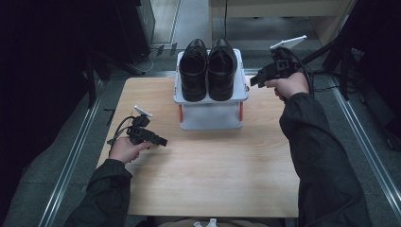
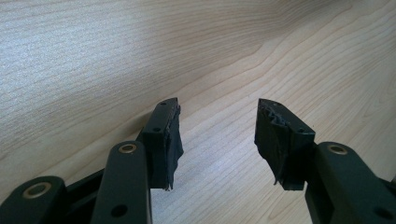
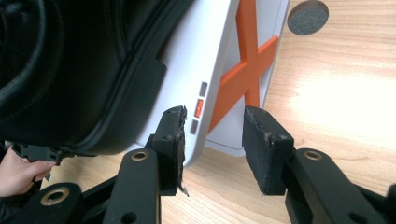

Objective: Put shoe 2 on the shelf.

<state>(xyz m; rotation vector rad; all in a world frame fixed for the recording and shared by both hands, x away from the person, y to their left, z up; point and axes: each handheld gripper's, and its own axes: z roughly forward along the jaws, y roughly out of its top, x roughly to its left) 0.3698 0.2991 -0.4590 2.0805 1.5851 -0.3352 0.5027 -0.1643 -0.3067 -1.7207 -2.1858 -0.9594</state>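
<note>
Pair of black shoes [image 1: 208,70] atop white rack [image 1: 211,116] w/ orange braces, at far middle of tabletop [image 1: 208,175]. Right gripper [image 1: 254,80] just beside rack's right edge, near right shoe; fingers [image 3: 264,149] wide, nothing btwn, straddling rack's edge w/o touching. Left gripper [image 1: 163,141] low over bare wood at near left, well apart from rack; fingers [image 2: 166,140] wide, empty.

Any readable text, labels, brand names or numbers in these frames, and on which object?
None can be read.
Black shoes: no brand or size mark shows.
White rack: an orange cross brace and three small grey and orange squares, no lettering.
Wooden table: bare grain.
</note>
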